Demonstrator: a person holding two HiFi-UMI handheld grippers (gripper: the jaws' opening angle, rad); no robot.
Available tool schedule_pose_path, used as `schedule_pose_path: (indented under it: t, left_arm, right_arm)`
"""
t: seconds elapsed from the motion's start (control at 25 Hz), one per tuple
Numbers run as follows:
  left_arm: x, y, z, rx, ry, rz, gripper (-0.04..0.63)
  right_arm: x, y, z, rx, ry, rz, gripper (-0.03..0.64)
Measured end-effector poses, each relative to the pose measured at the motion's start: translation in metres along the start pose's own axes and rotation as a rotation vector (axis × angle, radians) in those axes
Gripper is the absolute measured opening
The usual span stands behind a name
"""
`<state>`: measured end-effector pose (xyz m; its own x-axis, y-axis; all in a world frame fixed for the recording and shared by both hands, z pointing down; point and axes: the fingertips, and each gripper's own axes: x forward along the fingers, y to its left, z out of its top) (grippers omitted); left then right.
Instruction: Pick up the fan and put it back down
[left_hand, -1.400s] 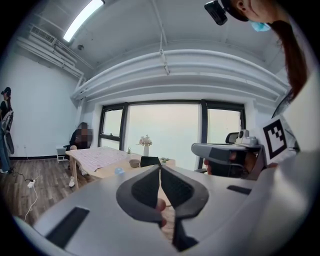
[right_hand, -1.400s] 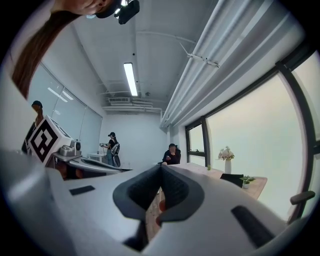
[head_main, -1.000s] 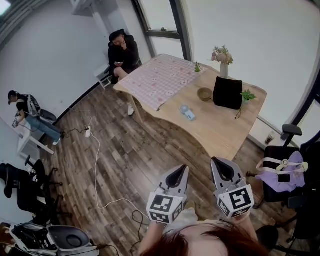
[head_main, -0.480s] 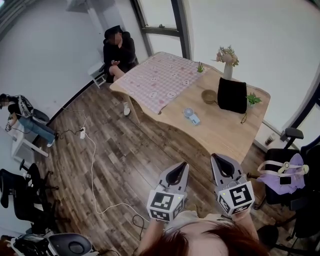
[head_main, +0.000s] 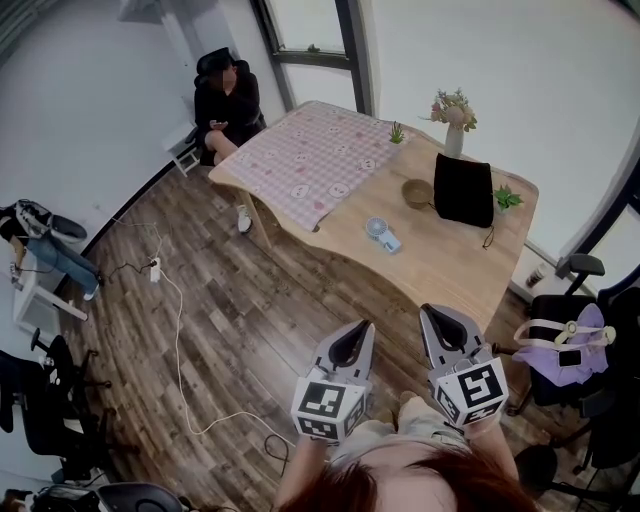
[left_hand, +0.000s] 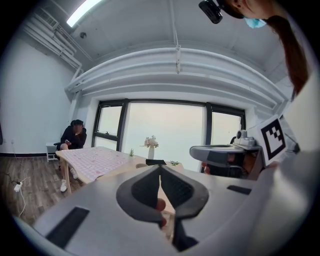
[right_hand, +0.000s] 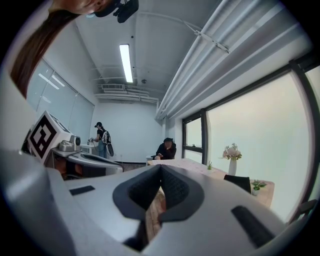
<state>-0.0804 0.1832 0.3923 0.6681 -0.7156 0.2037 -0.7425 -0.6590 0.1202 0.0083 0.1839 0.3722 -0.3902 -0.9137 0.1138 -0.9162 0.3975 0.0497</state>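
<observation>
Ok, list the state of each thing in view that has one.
left gripper: shut, empty
right gripper: shut, empty
fan: on the table, untouched, well away from both grippers
black bag: standing upright on the table
bowl: right way up beside the bag
vase: upright, holding flowers
tablecloth: spread over one end of the table, hanging over its edge

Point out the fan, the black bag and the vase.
fan (head_main: 376, 229): head view, on its round head.
black bag (head_main: 463, 188): head view, middle of its front.
vase (head_main: 454, 141): head view, on its white body.
</observation>
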Motion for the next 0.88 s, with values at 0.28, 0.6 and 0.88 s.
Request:
schedule_pose_path:
  t: [0.28,0.6,0.88]
  left_arm:
    - [0.017,0.013,0.002,-0.003,-0.001,-0.001,0.014]
    - [0.054,0.036,0.007,0.002,0.005,0.005,0.014]
    - [0.094,0.059,0.014,0.003,0.013,0.014,0.014]
  right_arm:
    - [0.021,-0.010,0.003,-0.008,0.001,0.000,0.000]
    - [0.060,-0.036,0.000,0.015,-0.004,0.012,0.000]
    - [0.098,-0.062,-0.005,0.004,0.018,0.023,0.000]
